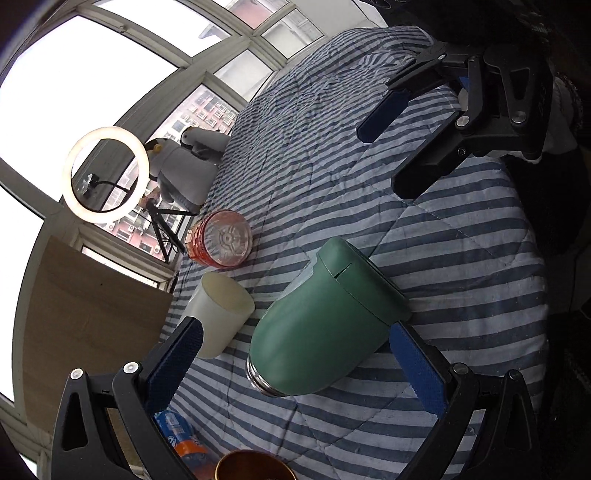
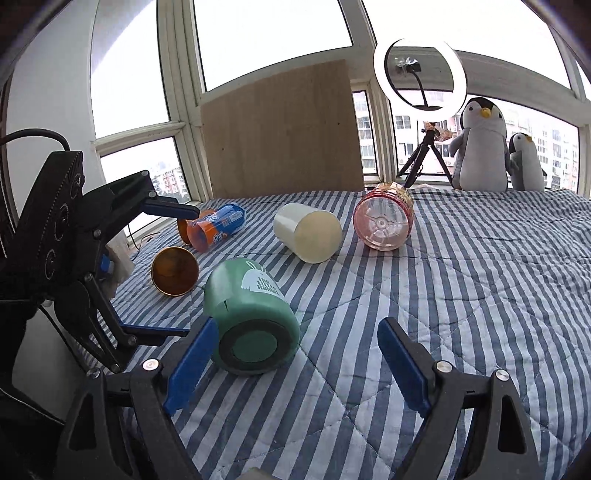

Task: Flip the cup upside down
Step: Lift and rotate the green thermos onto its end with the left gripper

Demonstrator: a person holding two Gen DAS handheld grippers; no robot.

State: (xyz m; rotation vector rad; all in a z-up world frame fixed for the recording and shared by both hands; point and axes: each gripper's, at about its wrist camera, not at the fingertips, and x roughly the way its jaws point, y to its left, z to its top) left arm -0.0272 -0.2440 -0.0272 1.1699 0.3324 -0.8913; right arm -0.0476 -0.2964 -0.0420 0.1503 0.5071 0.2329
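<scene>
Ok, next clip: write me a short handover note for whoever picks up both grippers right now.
Left gripper: open, empty, its fingers on either side of the green cup, not closed on it.
Right gripper: open, empty, low over the striped quilt beside that cup.
All five cups lie on their sides: green, white cup, pink cup, gold cup, orange-blue cup.
Done: nothing flipped yet.
Left: grasp the green cup and set it upside down.

Daylit bay windows [image 2: 258, 22] curve behind a striped quilted bed [image 2: 480, 280]; a ring light [image 2: 419, 107] and plywood board [image 2: 280, 129] stand at the sill
</scene>
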